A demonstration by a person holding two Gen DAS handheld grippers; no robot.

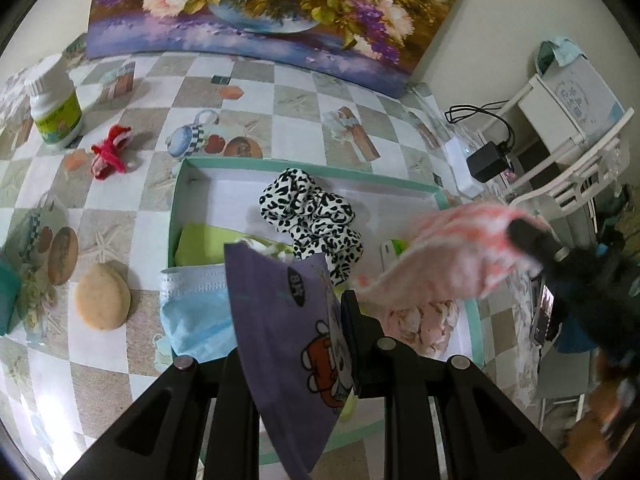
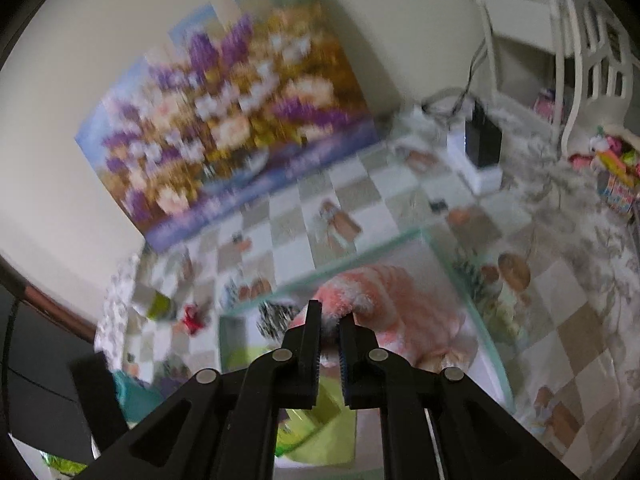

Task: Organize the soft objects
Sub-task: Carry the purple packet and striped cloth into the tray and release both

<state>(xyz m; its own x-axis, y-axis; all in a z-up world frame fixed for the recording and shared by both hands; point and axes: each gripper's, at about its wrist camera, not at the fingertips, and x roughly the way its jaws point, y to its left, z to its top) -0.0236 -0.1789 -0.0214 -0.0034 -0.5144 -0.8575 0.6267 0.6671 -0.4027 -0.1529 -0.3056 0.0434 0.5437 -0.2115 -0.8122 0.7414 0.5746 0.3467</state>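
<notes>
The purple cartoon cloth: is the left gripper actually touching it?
Touching. The left wrist view shows the purple cartoon cloth pinched between the left gripper's fingers, hanging over the box.

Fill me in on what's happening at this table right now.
A person is sorting soft things into a green-rimmed box, a claw in each hand. The left claw is shut on a purple cartoon-print cloth above the box's near edge. The right claw pinches a fluffy pink cloth over the box. Already inside lie a leopard-print scrunchie and a green cloth; a blue face mask hangs over the box's edge.
</notes>
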